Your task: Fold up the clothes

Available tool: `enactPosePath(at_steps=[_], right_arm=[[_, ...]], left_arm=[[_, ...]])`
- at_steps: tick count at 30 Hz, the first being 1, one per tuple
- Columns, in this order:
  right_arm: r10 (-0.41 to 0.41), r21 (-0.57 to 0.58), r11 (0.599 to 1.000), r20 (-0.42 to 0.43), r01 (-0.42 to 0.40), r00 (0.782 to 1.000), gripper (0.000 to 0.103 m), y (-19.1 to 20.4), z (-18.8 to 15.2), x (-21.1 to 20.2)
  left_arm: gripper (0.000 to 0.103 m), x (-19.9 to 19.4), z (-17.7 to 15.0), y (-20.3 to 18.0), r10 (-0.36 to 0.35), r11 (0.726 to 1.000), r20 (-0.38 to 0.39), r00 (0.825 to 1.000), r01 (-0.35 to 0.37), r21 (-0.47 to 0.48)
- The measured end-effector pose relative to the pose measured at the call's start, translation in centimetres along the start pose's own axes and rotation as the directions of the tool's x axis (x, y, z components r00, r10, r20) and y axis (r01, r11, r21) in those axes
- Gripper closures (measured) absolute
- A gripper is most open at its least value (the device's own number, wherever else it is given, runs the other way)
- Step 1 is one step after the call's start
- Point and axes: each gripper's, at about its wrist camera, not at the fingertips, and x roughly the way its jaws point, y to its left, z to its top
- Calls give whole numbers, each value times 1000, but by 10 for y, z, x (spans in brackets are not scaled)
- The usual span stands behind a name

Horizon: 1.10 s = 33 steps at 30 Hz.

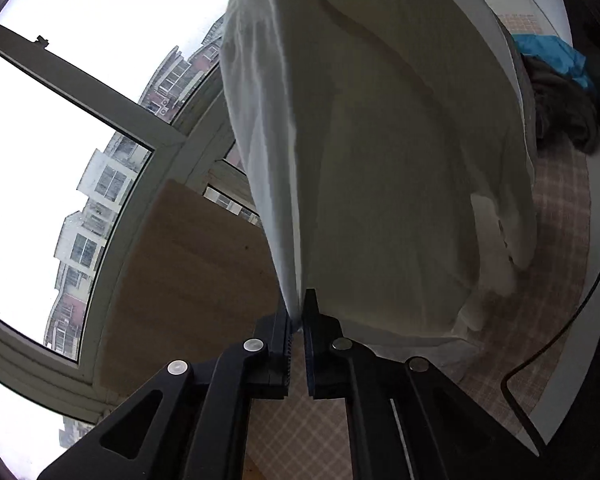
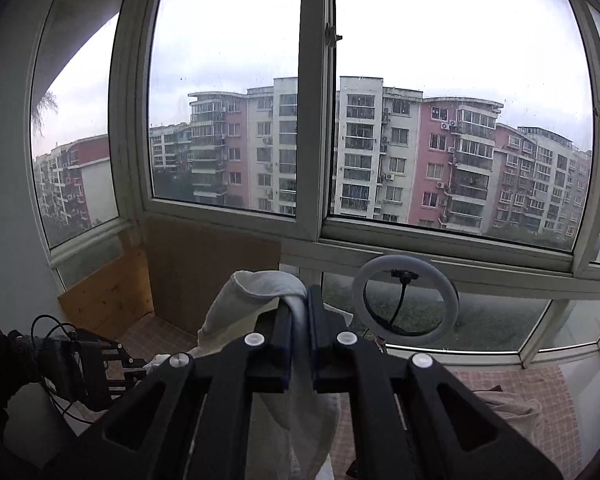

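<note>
Behind a wide window (image 2: 420, 120) over a checked cloth (image 1: 540, 280), my left fingers (image 1: 298, 316) and right fingers (image 2: 298, 312) each pinch the white garment (image 1: 380, 140) hanging between them, so next I should probably lay it flat.

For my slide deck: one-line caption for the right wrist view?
Right hand-held gripper clamps white garment before a window.

Both were clamped nearly closed: the left hand-held gripper (image 1: 298, 320) pointed steeply toward 12 o'clock, the right hand-held gripper (image 2: 299, 312) more level.
</note>
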Motion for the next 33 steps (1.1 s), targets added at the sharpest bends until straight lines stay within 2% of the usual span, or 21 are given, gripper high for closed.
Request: enactPosePath(at_steps=[3, 8, 10, 13, 14, 16, 18, 19, 20, 22, 26, 28, 29, 30, 33], right_arm=[[8, 19, 1000, -9, -8, 1000, 97, 0, -7, 9], [-14, 15, 1000, 6, 14, 1000, 97, -1, -1, 0], [-20, 4, 1000, 14, 20, 1000, 97, 1, -2, -7], [-18, -2, 1000, 12, 18, 1000, 97, 3, -8, -14], [-21, -5, 1000, 7, 21, 1000, 97, 4, -9, -15], [-24, -8, 1000, -2, 24, 1000, 97, 4, -11, -17], [-25, -2, 1000, -12, 25, 1000, 97, 3, -13, -19], [-29, 0, 1000, -15, 29, 999, 97, 2, -13, -20], [-34, 3, 999, -19, 34, 999, 97, 1, -12, -21], [-41, 5, 999, -28, 41, 999, 97, 0, -11, -21], [-51, -3, 999, -44, 51, 998, 97, 2, -11, -19], [-52, -10, 999, -49, 51, 997, 97, 4, -10, -18], [-52, -14, 999, -52, 51, 997, 97, 4, -10, -17], [-52, -17, 999, -55, 51, 997, 97, 5, -10, -17], [-51, -25, 998, -60, 50, 997, 97, 6, -10, -15]], left_arm=[[97, 3, -11, 6, -129, 985, 50, 990, 134, -113], [99, -12, -23, 0, -220, 949, 152, 964, 248, -197], [99, -18, -26, -16, -263, 929, 211, 942, 306, -209], [99, -14, -24, -54, -282, 921, 277, 918, 340, -191], [96, -18, -27, -66, -286, 919, 296, 911, 348, -183], [95, -19, -33, -84, -256, 926, 327, 910, 327, -186], [79, -14, -38, -95, -214, 934, 349, 912, 296, -200], [66, -12, -40, -100, -195, 937, 351, 916, 279, -210], [63, -9, -43, -104, -177, 937, 356, 917, 268, -222], [61, -2, -46, -107, -172, 931, 366, 914, 273, -243], [60, 5, -46, -114, -129, 933, 369, 920, 239, -269], [61, 3, -47, -116, -136, 919, 379, 915, 260, -297], [58, 0, -49, -117, -142, 910, 396, 907, 277, -308], [56, -4, -50, -120, -118, 910, 412, 904, 265, -320], [55, -8, -47, -130, 18, 932, 401, 916, 130, -339]])
